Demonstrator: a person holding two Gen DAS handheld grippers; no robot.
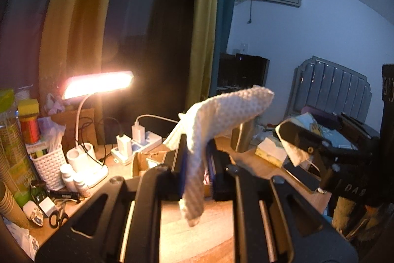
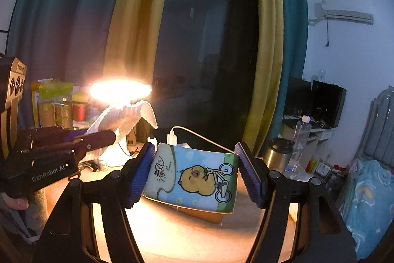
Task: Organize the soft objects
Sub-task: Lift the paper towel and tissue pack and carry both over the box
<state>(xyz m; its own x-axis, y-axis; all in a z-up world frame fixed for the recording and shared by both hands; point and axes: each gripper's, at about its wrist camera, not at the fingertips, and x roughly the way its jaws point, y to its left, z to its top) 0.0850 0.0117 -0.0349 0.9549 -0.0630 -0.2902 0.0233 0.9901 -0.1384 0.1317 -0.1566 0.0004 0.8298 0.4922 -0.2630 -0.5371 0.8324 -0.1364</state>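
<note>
Right wrist: cartoon-bear tissue pack (image 2: 197, 180), blue-green, clamped in right claw (image 2: 195, 176)

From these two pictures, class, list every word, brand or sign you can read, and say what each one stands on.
"GenRobot.AI": white letters on the black body of the left gripper.
"清风": large characters on the tissue pack held in the right gripper.
A small word beside those characters on the pack: too small to read.
"DAS": partly visible on the right gripper's body, left wrist view; rest cut off.
Labels on the desk bottles and jars: blurred.
</note>
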